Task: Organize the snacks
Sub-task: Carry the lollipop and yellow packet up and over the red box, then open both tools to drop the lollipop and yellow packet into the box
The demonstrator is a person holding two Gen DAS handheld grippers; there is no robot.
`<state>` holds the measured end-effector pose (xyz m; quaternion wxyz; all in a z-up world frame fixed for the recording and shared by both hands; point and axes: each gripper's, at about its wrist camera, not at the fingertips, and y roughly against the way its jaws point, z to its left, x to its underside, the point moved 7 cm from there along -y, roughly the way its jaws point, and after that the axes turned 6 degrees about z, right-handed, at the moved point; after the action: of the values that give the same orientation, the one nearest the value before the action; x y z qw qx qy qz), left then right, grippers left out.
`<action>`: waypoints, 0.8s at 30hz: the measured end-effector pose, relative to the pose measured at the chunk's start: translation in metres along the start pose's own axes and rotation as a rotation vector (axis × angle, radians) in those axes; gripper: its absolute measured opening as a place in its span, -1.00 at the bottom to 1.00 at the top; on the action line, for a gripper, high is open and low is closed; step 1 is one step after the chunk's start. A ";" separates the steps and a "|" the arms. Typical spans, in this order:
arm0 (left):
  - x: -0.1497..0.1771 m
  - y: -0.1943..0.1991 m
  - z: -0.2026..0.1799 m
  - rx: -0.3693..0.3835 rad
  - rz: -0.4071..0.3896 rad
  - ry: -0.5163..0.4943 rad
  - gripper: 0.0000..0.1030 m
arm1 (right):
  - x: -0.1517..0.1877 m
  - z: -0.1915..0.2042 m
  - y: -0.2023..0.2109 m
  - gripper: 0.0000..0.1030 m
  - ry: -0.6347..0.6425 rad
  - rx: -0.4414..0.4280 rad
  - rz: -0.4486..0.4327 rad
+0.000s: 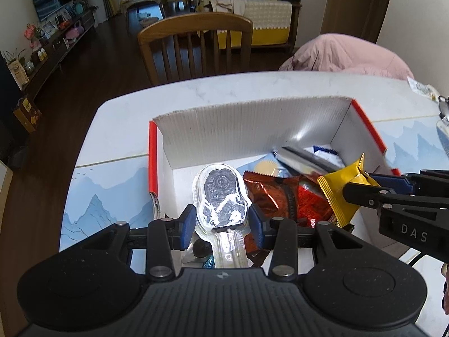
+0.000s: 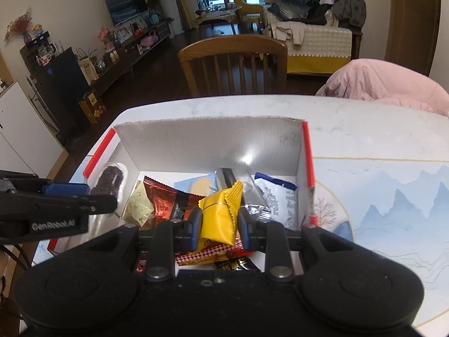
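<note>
Wooden chair and pink bundle behind tabletop. "OREO" on red-brown packet; "DAS" on right tool's body. Open box holds mixed snack packets. Left tool grips clear-wrapped dark lolly over box; right tool grips yellow packet over box.

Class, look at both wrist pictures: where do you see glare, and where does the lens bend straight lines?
Left wrist view: a bright glare patch on the box inner wall, and the table edge bows. Right wrist view: the same glare on the box wall; the doorframe curves, and the corners go dark.
</note>
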<state>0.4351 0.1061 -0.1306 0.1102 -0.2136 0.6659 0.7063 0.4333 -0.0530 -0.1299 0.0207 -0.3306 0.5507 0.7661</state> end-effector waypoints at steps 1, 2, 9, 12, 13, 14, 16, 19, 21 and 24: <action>0.000 -0.004 0.000 -0.003 0.006 -0.002 -0.23 | 0.000 0.001 -0.003 -0.49 0.002 0.000 0.005; 0.001 -0.007 -0.001 -0.004 0.012 -0.004 -0.23 | 0.000 0.002 -0.006 -0.49 0.004 -0.002 0.010; 0.005 -0.022 -0.005 -0.008 0.043 -0.021 -0.22 | 0.007 0.002 -0.021 -0.48 0.018 -0.007 0.047; 0.008 -0.028 -0.005 -0.006 0.059 -0.023 -0.22 | 0.010 0.002 -0.024 -0.48 0.022 -0.012 0.062; 0.009 -0.031 -0.005 -0.006 0.065 -0.023 -0.22 | 0.011 0.002 -0.024 -0.48 0.027 -0.012 0.064; 0.010 -0.032 -0.005 -0.008 0.070 -0.023 -0.22 | 0.012 0.003 -0.024 -0.48 0.031 -0.010 0.064; 0.013 -0.035 -0.005 -0.006 0.080 -0.027 -0.22 | 0.012 0.003 -0.023 -0.48 0.039 -0.011 0.069; 0.015 -0.038 -0.004 -0.009 0.089 -0.023 -0.21 | 0.013 0.005 -0.023 -0.48 0.055 -0.007 0.077; 0.015 -0.038 -0.003 -0.007 0.087 -0.020 -0.21 | 0.012 0.006 -0.023 -0.47 0.065 -0.003 0.082; 0.016 -0.035 -0.004 -0.008 0.085 -0.017 -0.21 | 0.014 0.006 -0.022 -0.46 0.064 0.000 0.087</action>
<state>0.4369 0.1035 -0.1695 0.0849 -0.1797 0.6706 0.7147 0.4289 -0.0441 -0.1546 -0.0304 -0.3308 0.5650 0.7553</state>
